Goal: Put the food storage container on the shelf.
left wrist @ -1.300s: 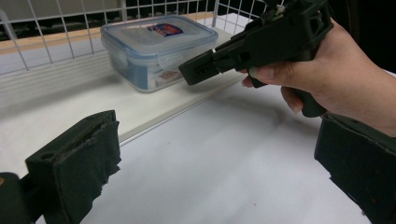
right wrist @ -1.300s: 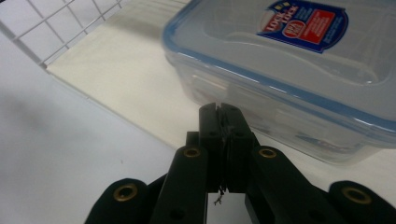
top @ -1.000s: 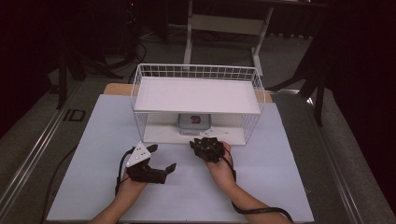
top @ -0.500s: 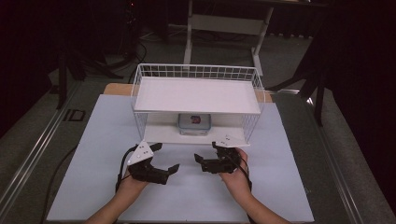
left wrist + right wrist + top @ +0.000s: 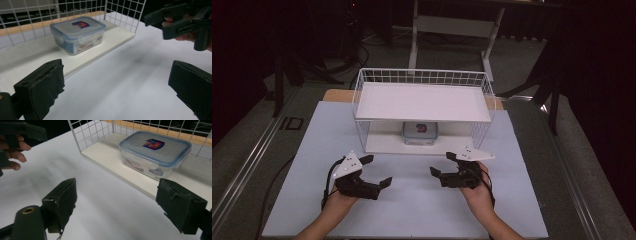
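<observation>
The clear rectangular plastic box with a blue-rimmed lid (image 5: 420, 133) is sitting upright at the frame's centre, on the lower board of the white wire shelf (image 5: 422, 101), long axis running left-right. Left tongs (image 5: 371, 171) and right tongs (image 5: 445, 164) are hovering spread and empty above the white counter (image 5: 412, 200), the right having just been opening.

- The left tool (image 5: 373, 171) sits in the person's left hand (image 5: 343, 192), low over the bench, its jaws spread wide with nothing between them.
- The right tool (image 5: 443, 164) sits in the right hand (image 5: 477, 187); its jaws have just been opening and stand wide, empty.
- Both forearms come in from the near edge, the tools pointing inward toward each other and forward.
</observation>
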`<state>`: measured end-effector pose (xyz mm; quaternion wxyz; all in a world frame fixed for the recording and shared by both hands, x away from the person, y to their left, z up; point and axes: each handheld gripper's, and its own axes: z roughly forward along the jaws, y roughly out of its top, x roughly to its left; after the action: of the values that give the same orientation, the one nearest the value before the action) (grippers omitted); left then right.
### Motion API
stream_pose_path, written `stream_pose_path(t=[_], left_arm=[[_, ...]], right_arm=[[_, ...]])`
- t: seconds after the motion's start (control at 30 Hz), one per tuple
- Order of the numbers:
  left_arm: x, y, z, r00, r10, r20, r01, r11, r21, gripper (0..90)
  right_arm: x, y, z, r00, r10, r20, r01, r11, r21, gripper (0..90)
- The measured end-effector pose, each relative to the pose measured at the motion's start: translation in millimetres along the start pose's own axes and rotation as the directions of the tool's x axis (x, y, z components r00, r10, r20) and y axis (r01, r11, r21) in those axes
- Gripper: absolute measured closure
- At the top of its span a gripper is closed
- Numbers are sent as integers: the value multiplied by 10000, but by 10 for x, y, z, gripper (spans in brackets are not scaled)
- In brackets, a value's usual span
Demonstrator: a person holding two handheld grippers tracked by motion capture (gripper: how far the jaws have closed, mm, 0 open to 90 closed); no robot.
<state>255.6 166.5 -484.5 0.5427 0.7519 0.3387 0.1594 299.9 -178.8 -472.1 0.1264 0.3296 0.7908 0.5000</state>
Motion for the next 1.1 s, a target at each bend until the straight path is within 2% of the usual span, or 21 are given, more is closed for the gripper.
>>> stream_pose_path(t=[0.07, 0.27, 0.47, 0.53, 0.7, 0.93, 1.1], left_arm=[[14, -11, -33, 10000, -46, -18, 46, 10000, -47, 12], [36, -47, -98, 9998, -33, -211, 33, 10000, 2, 12], [50, -132, -145, 9998, 88, -156, -83, 9995, 296, 12], [47, -161, -166, 9998, 57, -179, -52, 9995, 309, 12], [26, -232, -198, 9998, 97, -160, -88, 9983, 578, 12], [45, -282, -224, 9998, 174, -73, -170, 9984, 533, 12], [112, -308, -224, 9999, 33, -143, -24, 9978, 658, 12]], right_arm=[[-7, -19, -30, 9999, -48, 140, 47, 10000, 28, 168], [-71, -130, -125, 10000, -22, 69, 22, 10000, 51, 160], [-113, -215, -218, 10000, 55, -36, -54, 9999, 99, 160], [-110, -242, -262, 10000, -83, 16, 83, 9999, 138, 160], [-135, -310, -352, 9992, -344, -226, 349, 9992, 204, 163], [-162, -405, -430, 9994, -346, -77, 348, 9989, 317, 162], [-207, -471, -468, 9993, -360, 89, 357, 9989, 297, 161]])
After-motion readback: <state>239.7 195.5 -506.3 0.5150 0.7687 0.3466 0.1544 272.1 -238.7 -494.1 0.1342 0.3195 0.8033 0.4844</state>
